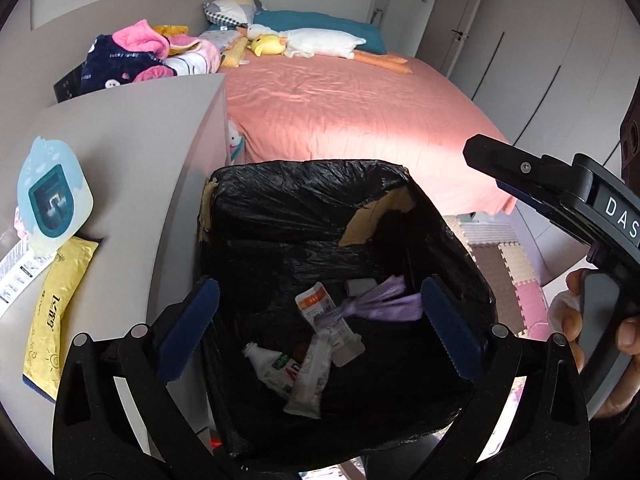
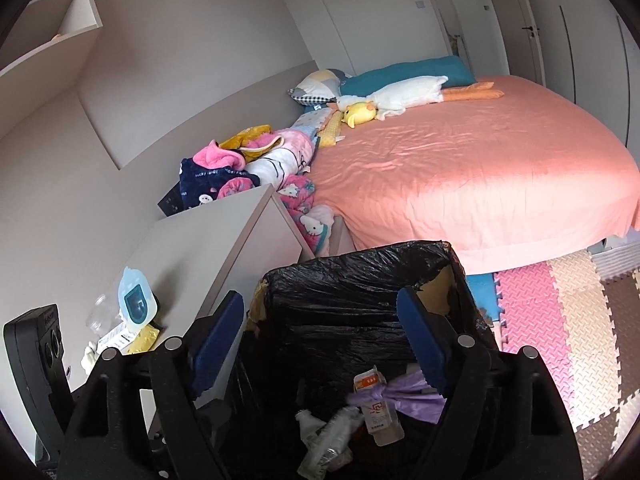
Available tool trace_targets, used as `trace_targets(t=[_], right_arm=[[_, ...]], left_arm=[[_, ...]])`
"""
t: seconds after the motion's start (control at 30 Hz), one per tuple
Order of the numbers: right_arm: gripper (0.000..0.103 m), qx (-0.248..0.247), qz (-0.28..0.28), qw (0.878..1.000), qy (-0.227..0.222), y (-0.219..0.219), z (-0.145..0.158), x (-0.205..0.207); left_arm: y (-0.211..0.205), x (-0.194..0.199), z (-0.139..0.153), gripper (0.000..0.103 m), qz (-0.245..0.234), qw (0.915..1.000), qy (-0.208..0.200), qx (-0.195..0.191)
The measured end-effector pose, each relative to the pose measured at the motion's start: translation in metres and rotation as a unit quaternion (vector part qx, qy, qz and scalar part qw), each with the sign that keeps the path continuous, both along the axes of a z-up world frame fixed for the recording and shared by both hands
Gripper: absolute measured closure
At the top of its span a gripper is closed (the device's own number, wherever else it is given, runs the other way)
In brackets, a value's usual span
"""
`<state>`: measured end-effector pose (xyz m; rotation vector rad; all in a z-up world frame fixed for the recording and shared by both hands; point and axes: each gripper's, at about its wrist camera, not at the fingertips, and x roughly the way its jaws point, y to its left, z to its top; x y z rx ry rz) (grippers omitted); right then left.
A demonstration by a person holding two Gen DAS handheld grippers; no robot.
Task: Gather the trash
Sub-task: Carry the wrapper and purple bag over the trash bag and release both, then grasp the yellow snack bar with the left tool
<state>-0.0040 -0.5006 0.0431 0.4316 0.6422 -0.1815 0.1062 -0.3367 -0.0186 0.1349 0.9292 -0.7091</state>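
Tongs, left [image 1: 316, 312] and right [image 2: 320, 344], wide apart, empty, above crinkly black-lined bin [image 1: 304, 184] of crumpled wrappers [image 1: 320, 312].

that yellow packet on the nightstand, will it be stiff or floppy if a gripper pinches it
Probably floppy: the yellow packet lies flat and thin on the nightstand, so it may sag from one pinched edge. Its surface looks glossy, so it could slip. A white slip and blue card overlap its top end and may shift with it.
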Motion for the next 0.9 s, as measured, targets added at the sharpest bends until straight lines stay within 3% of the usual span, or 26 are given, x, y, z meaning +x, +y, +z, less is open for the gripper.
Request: trace_targets(t=[0.33, 0.9], right_arm=[[0.022, 0.004, 0.015, 1.000, 0.006, 0.014, -0.004, 0.007], [0.021, 0.002, 0.068, 0.997, 0.021, 0.071, -0.012, 0.035]], left_arm=[[0.027, 0.002, 0.003, 0.005, 0.028, 0.9995, 0.002, -0.015], [0.096, 0.017, 0.011, 0.005, 0.089, 0.9957, -0.024, 0.004]])
